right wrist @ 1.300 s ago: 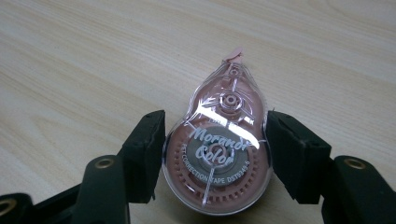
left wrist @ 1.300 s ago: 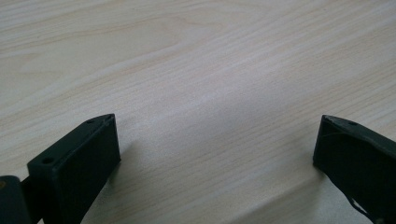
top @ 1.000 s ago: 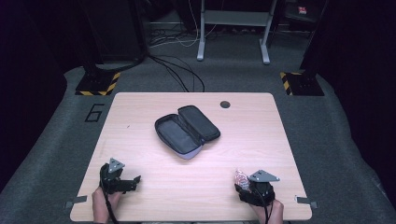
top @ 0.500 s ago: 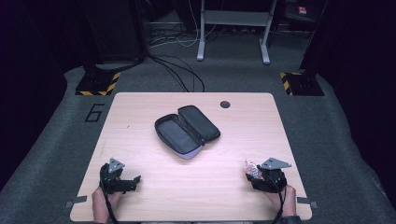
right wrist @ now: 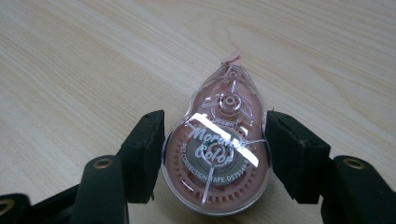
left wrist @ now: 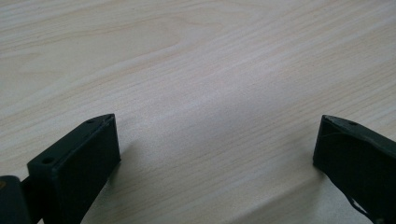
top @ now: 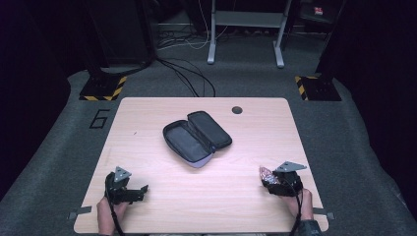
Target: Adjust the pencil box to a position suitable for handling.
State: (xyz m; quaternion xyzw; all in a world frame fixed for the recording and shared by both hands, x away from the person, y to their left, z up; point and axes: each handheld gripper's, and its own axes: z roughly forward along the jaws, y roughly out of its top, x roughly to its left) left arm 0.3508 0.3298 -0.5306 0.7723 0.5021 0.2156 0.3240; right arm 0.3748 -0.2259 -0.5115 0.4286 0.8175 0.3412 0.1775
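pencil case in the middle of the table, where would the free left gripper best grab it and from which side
Probably the raised lid half of the open pencil case, pinched across its thin rim. It lies unzipped and splayed, so the body is too wide for the jaws. The left gripper, open over bare table, sits toward the near left, so come in from that side.

Centre obstacle: open pencil case (top: 196,139) on the table (top: 147,128).
Free room: bare wood on every side of it.
Far edge: small dark hole (top: 237,109).

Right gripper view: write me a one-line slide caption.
Right gripper clamps a pink correction tape dispenser between its two black jaws, just above the pale wooden table.
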